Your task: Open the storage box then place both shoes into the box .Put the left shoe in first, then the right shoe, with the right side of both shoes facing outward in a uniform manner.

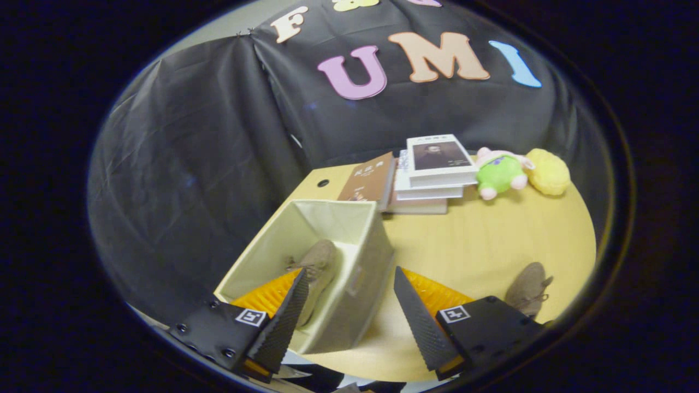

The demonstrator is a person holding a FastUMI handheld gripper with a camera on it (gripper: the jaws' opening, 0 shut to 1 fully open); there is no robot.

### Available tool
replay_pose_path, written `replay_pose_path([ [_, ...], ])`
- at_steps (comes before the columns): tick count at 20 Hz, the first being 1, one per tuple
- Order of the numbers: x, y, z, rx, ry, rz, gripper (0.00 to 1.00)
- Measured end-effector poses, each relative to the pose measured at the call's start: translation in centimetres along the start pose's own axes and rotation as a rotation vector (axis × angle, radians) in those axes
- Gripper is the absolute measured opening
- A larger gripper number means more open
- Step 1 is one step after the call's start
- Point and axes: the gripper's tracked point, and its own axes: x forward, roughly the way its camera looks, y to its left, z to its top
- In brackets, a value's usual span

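Hand-held gripper [349, 305] spread wide, fingers well apart, nothing held between them. Just ahead, an open pale-green fabric storage box [365, 262], its near corner and right wall sitting in the gap between the fingers. Inside the box, beyond the left finger, a tan suede lace-up shoe [319, 262]. Second tan suede shoe [527, 292] on the light wooden tabletop [480, 240], outside the box, just past the right finger. Farther ahead, a stack of books [431, 177], with a brown-covered book [370, 180] leaning against its side. Near the books, a green and pink plush toy [499, 174] touching a yellow fuzzy ball [549, 172].
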Motion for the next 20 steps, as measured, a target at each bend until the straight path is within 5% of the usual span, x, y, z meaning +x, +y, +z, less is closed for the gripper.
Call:
replay_pose_path([
  [10,-5.1,-17.7,-2.8,0.028,-0.023,-0.31,0.98],
  [20,-7.1,-26.5,-11.1,0.041,0.136,-0.394,0.96],
])
